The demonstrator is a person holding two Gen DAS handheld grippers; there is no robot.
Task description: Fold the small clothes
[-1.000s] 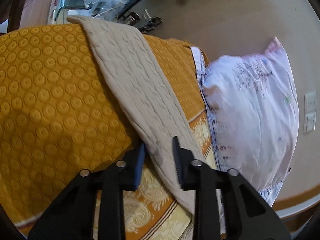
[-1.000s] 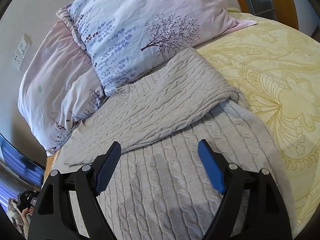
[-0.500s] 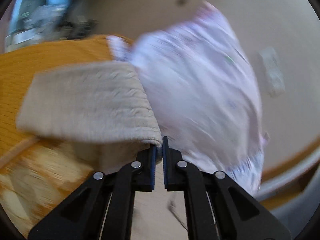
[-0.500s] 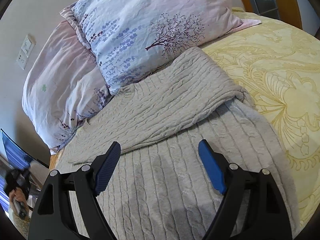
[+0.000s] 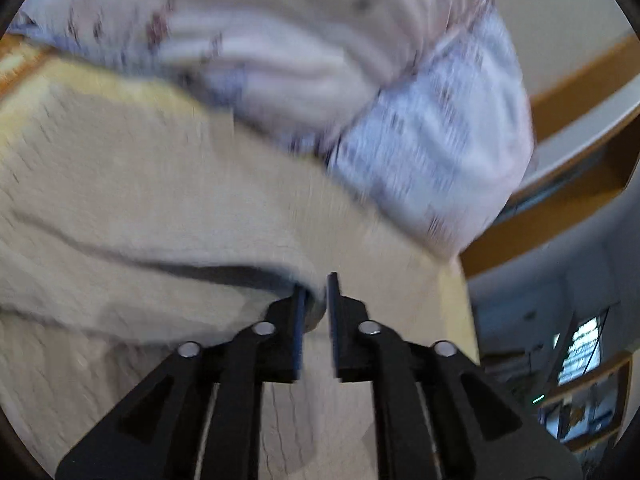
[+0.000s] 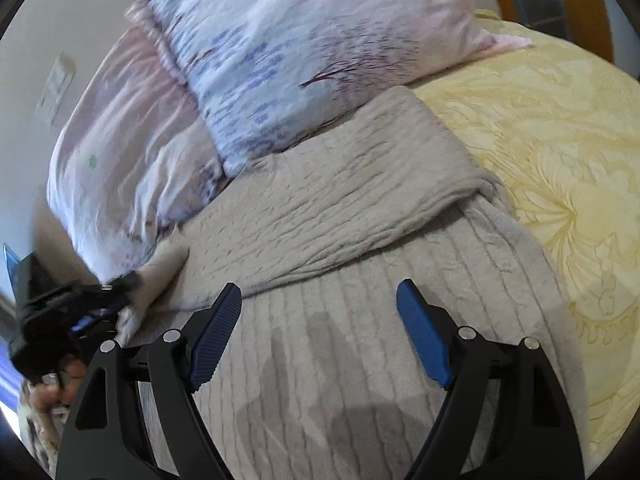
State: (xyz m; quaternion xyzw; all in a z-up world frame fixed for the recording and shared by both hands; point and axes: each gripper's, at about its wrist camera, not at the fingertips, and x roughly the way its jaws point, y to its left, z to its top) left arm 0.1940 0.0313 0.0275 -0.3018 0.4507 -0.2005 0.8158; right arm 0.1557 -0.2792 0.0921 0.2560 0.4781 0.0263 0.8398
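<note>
Your left gripper has the cuff end of the sweater sleeve between its jaws, and those jaws are opening around it; the gap between the pads is narrow and the knit bunches just inside it, so the hold looks thin. If the jaws part further while the sleeve hangs off the body of the sweater, I judge the cuff will slip out and the sleeve will drop short of where it should lie, leaving a crooked fold. The picture is heavily smeared, so you cannot read from it how much cloth the pads cover.

Your right gripper stands wide apart with nothing between its blue pads, hovering low over the ribbed body of the grey knit sweater, which fills the lower middle of that frame on the yellow bedspread. It pins nothing, so a tug from the left could, I think, drag the body and disturb the other sleeve, already laid across the chest in the centre of the frame.

The right wrist view gives you the whole layout: both floral pillows at upper left, the folded sleeve, and at lower left the left gripper with its sleeve end and your hand beneath it. The left wrist view shows none of that layout, but it alone shows the gap between the left jaws and the cloth in it.
</note>
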